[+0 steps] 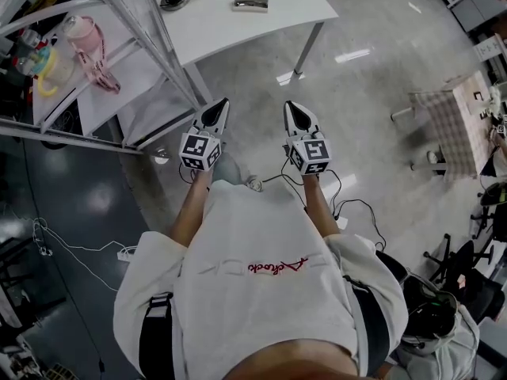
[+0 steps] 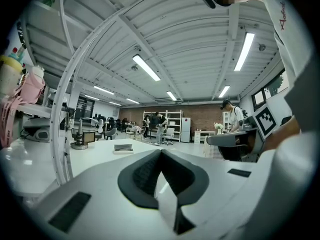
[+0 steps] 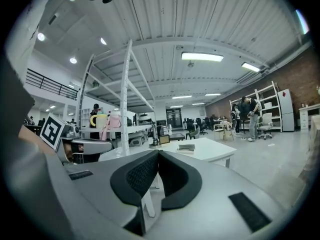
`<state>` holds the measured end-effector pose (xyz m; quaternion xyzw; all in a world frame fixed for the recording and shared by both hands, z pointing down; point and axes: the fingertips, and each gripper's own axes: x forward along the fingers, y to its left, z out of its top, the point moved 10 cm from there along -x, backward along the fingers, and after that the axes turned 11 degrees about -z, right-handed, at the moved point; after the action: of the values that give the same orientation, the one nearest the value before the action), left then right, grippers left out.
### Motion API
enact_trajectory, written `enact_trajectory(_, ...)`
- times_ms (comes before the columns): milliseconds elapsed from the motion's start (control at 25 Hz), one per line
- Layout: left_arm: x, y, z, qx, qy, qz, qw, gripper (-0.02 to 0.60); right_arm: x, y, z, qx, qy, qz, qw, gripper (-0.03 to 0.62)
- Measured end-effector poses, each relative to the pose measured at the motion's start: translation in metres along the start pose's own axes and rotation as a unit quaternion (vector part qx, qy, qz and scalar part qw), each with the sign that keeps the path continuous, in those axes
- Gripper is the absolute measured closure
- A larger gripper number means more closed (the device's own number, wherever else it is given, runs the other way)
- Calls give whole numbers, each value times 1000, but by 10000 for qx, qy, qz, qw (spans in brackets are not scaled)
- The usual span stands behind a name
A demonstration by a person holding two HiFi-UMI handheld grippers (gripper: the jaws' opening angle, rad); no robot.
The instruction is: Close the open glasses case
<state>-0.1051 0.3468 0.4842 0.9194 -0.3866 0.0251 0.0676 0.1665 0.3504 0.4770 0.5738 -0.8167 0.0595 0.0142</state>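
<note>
The open glasses case (image 1: 251, 3) lies on the white table (image 1: 214, 14) at the top of the head view, well ahead of both grippers. It shows small and far off as the case (image 2: 123, 148) in the left gripper view and as the case (image 3: 186, 147) in the right gripper view. My left gripper (image 1: 219, 106) is held in the air over the floor, shut with nothing in it. Beside it my right gripper (image 1: 291, 109) is also shut and empty. Both point roughly level toward the table. In the gripper views the left gripper (image 2: 161, 153) and right gripper (image 3: 158, 154) have their dark pads pressed together.
A white metal frame (image 1: 135, 22) with shelves stands at the left, holding a pink bottle (image 1: 87, 42) and a yellow-ringed item (image 1: 49, 74). A desk lamp base (image 1: 174, 0) sits on the table. Cables (image 1: 348, 204) run on the floor. A checked table (image 1: 455, 125) stands at right.
</note>
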Motion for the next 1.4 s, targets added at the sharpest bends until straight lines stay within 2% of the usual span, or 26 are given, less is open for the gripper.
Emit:
enact_trajectory(480,24,33,-2,-56,-41,201,9998,555,50,-14,4,-73,-28,168,9998,595)
enact_trajectory(840,69,65,-3,-68,-68,108,9999,555,97,-33,3,-88,16,246,9997,595)
enact_trajectory(1400,154,164,-2,-343,18,-87,9994,555,209,-52,9,-260,253,138,9992,595)
